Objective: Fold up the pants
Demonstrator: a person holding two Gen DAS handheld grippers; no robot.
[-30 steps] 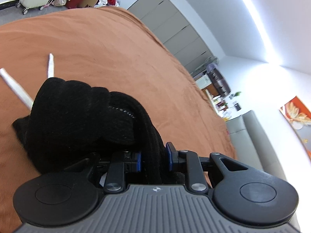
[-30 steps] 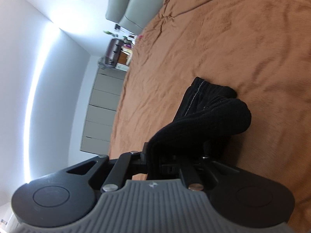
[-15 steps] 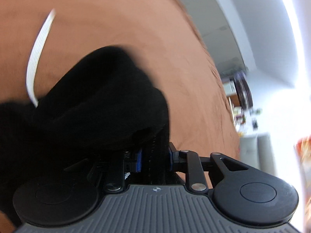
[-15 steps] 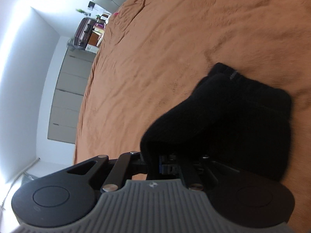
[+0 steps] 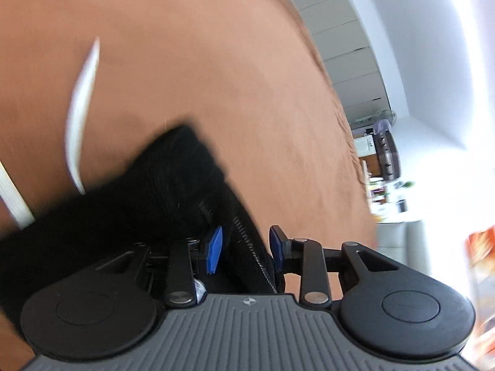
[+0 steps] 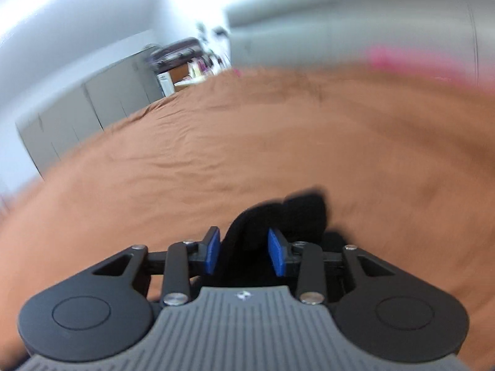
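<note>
Left wrist view: the left gripper (image 5: 244,250) has just been opening; its blue pads stand apart, a band of the black pants (image 5: 148,204) between them, unpinched. The bulk lies toward 10 o'clock on the brown bedspread (image 5: 216,77), white drawstring (image 5: 82,105) beyond at 11. Right wrist view: the right gripper (image 6: 244,252) has likewise just been opening – a dark fold between its pads, pants (image 6: 297,213) bunched just ahead toward 1 o'clock. Both grippers sit at the cloth – neither is nearer.
</note>
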